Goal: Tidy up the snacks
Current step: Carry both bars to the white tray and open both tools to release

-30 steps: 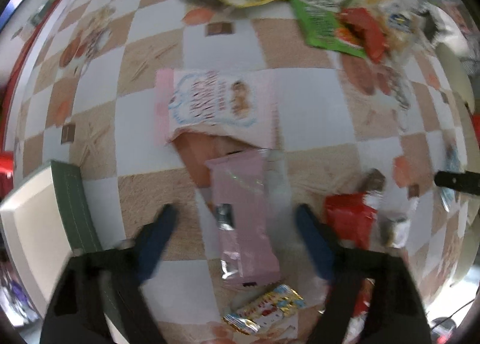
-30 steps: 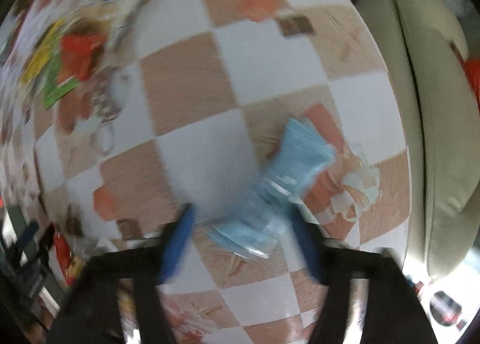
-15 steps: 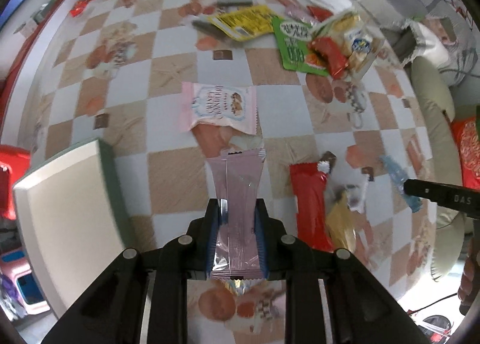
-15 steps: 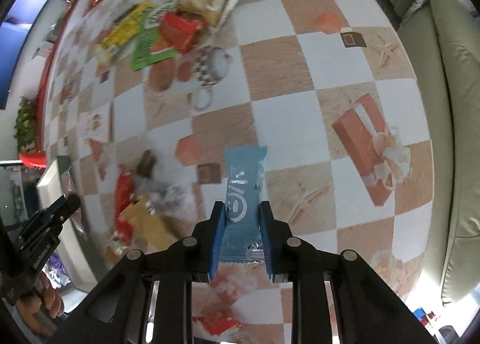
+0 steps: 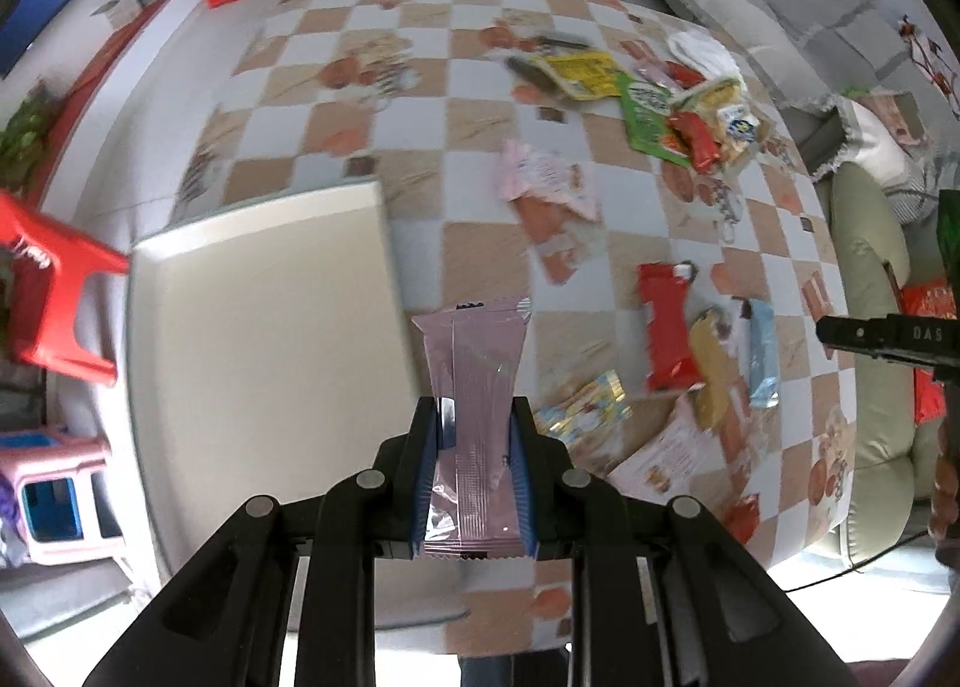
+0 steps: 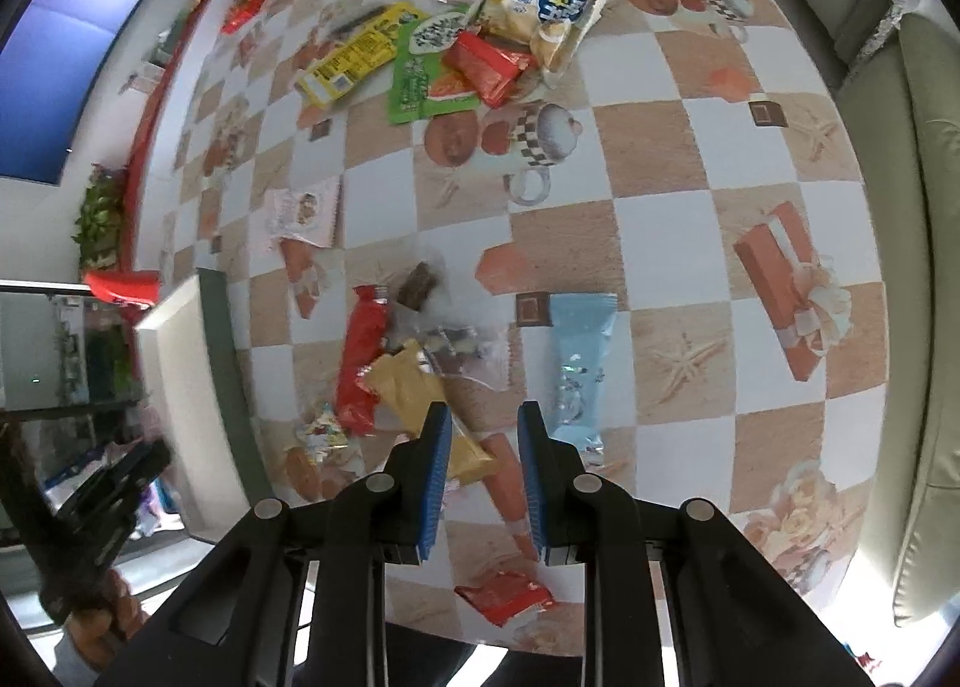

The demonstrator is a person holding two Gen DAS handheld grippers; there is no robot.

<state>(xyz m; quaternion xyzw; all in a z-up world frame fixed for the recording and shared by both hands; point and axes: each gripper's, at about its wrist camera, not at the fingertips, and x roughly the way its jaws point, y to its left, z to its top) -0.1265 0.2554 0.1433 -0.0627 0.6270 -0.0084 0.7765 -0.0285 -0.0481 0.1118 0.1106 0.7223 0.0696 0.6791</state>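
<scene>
The left gripper is clenched on a pink wrapper, the blue pads pressing its two long sides while most of the packet sticks out forward, lifted clear of the table. Below and to the left of the packet lies a cream tray, at the table's left edge.

The right gripper is released, its jaws apart with nothing between them, hovering over the near part of the checkered tablecloth. Just beyond its right finger a light blue wrapper lies flat on the cloth. Under and past the left finger sits a yellow packet, touching a long red packet; a clear bag with dark pieces lies between them and the blue one. A small foil candy rests beside the red packet's near end, and a small red wrapper lies by the near edge of the table.

Toward the far edge a heap holds a green packet, a yellow flat packet, an orange-red wrapper and a clear bag of biscuits, overlapping one another. A pale pink pouch lies alone in the middle-left of the table.

Off the left edge stands a red stool, with what may be a pink stool nearer; the blur makes that one hard to tell.
</scene>
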